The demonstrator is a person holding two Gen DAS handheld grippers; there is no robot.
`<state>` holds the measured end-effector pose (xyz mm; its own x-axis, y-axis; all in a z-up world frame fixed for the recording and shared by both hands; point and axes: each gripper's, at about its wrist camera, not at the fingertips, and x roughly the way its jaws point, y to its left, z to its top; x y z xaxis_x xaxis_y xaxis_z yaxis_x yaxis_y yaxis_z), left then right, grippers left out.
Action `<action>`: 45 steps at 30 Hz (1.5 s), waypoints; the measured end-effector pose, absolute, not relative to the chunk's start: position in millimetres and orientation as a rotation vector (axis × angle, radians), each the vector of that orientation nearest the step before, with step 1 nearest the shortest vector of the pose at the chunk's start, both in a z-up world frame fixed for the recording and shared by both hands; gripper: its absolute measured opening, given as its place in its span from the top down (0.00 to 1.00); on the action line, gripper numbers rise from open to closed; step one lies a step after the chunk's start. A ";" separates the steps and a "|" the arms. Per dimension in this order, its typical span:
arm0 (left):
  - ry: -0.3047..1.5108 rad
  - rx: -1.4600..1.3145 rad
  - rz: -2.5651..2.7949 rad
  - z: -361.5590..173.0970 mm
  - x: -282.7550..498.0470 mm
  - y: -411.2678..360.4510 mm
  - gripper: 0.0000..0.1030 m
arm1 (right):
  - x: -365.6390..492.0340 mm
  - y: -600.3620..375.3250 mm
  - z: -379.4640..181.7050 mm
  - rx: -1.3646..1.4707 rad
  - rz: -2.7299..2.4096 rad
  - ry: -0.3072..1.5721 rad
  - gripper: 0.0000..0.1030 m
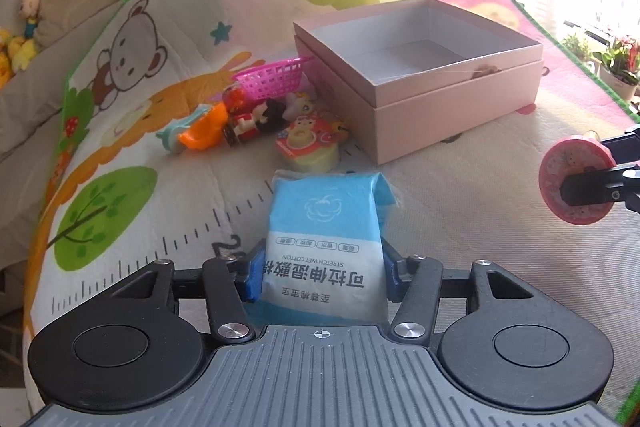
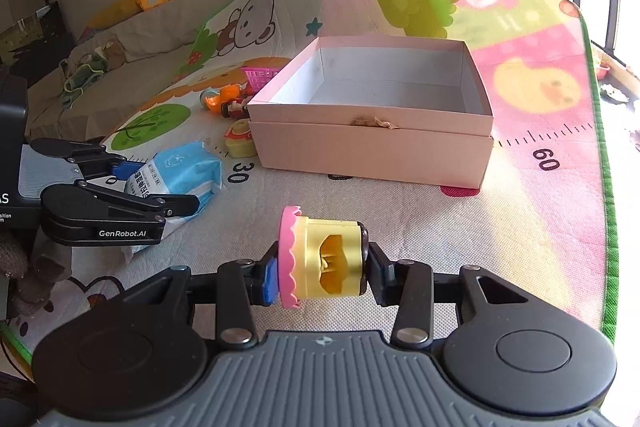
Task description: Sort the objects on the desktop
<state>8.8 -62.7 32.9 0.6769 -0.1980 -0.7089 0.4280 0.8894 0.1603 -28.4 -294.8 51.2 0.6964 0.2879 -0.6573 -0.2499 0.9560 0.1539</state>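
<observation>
Blue-white cotton pack [image 1: 325, 247] — creased, upside-down print.

Both wrist views low, forward-facing, sharing pink box [image 1: 420, 67]

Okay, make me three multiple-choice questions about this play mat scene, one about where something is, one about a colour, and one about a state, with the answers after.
1. Where do the small toys lie relative to the pink box?
A. Inside it
B. On the mat beside it
C. On top of its rim

2. What colour is the toy basket?
A. Magenta
B. Green
C. Black

3. What is the state of the right gripper?
A. Open and empty
B. Shut on the wet cotton pack
C. Shut on the pink and yellow toy

Answers: 1 B, the box interior shows only bare white floor and the toys sit on the mat. 2 A, its mesh is bright magenta. 3 C, both pads press the toy's ends, while the left gripper holds the pack.
</observation>
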 end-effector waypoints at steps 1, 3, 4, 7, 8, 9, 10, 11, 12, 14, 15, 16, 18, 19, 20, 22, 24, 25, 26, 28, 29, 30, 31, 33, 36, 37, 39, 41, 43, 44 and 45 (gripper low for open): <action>0.742 0.304 -0.388 41.2 2.6 -62.0 0.44 | -31.0 -297.1 56.9 0.055 0.309 0.738 0.59; 0.685 0.259 -0.442 66.8 -8.3 -65.7 0.44 | -36.7 -303.7 76.6 0.066 0.350 0.709 0.59; 0.643 0.251 -0.455 79.9 -10.6 -69.2 0.44 | -38.6 -308.2 90.4 0.077 0.368 0.681 0.59; 0.519 0.245 -0.459 112.0 -1.7 -87.0 0.44 | -28.9 -322.0 135.2 0.083 0.352 0.585 0.59; 0.486 0.244 -0.455 119.5 7.9 -96.8 0.44 | -20.8 -326.3 148.0 0.075 0.335 0.552 0.59; 0.468 0.238 -0.448 124.0 19.1 -106.5 0.44 | -10.2 -329.8 157.4 0.062 0.315 0.526 0.59; 0.459 0.224 -0.445 126.2 32.2 -115.6 0.44 | 2.2 -333.0 163.2 0.050 0.293 0.507 0.59; 0.452 0.199 -0.444 126.5 46.7 -124.5 0.43 | 17.5 -336.6 165.8 0.044 0.270 0.501 0.59; 0.443 0.173 -0.440 124.9 61.3 -132.1 0.40 | 34.8 -339.8 165.4 0.046 0.251 0.508 0.59; 0.448 0.166 -0.429 118.0 84.9 -141.9 0.30 | 67.1 -344.5 156.4 0.052 0.253 0.523 0.59; 0.461 0.161 -0.403 113.8 91.6 -140.9 0.24 | 80.5 -344.9 149.1 0.041 0.265 0.533 0.57; 0.472 0.149 -0.385 110.2 93.8 -136.8 0.19 | 91.0 -344.7 141.6 0.029 0.243 0.544 0.48; 0.494 0.122 -0.379 99.6 90.2 -116.8 0.09 | 105.3 -344.9 126.2 -0.017 0.172 0.547 0.43; 0.499 0.117 -0.360 93.4 85.6 -106.4 0.07 | 111.1 -346.3 119.0 -0.035 0.144 0.551 0.43; 0.508 0.117 -0.337 85.7 81.0 -95.1 0.07 | 117.0 -348.6 112.2 -0.040 0.117 0.562 0.43; 0.542 0.118 -0.299 69.3 75.1 -73.4 0.07 | 130.8 -354.9 95.2 -0.026 0.066 0.609 0.43; 0.585 0.115 -0.260 52.6 70.0 -52.9 0.07 | 140.3 -355.6 78.7 -0.015 0.055 0.656 0.43; 0.602 0.118 -0.242 45.1 67.2 -43.4 0.07 | 143.6 -353.0 72.0 -0.015 0.063 0.675 0.45; 0.618 0.125 -0.221 38.2 64.8 -35.0 0.07 | 145.3 -348.9 66.7 -0.020 0.076 0.690 0.47; 0.639 0.140 -0.189 28.4 59.3 -20.5 0.07 | 145.5 -336.0 61.6 -0.053 0.082 0.688 0.46; 0.647 0.138 -0.178 25.2 58.6 -15.0 0.07 | 146.0 -327.7 60.4 -0.091 0.071 0.682 0.46; 0.657 0.127 -0.169 23.4 57.5 -9.3 0.06 | 146.6 -321.6 59.6 -0.109 0.072 0.677 0.45; 0.663 0.114 -0.166 21.9 57.4 -4.6 0.06 | 147.9 -317.9 59.6 -0.108 0.091 0.677 0.45; 0.660 0.100 -0.147 20.3 56.4 3.0 0.06 | 151.2 -308.5 61.6 -0.117 0.142 0.688 0.45; 0.651 0.106 -0.091 17.8 55.6 12.8 0.03 | 153.0 -286.4 74.4 -0.214 0.146 0.668 0.45; 0.656 0.105 -0.069 16.0 56.2 16.7 0.03 | 151.6 -278.8 84.4 -0.229 0.148 0.636 0.45; 0.676 0.073 -0.036 11.3 59.7 25.8 0.02 | 152.1 -261.3 110.8 -0.190 0.217 0.608 0.38; 0.701 0.027 -0.018 6.9 64.3 33.8 0.02 | 160.1 -236.5 131.8 -0.122 0.332 0.637 0.36; 0.714 -0.021 -0.015 5.7 65.1 43.0 0.02 | 175.9 -207.0 139.9 -0.064 0.427 0.701 0.37; 0.706 -0.036 -0.016 6.5 63.7 45.7 0.02 | 185.9 -189.0 139.1 -0.048 0.462 0.742 0.47; 0.698 -0.045 -0.014 6.1 61.5 47.7 0.02 | 195.5 -170.9 135.8 -0.054 0.487 0.774 0.54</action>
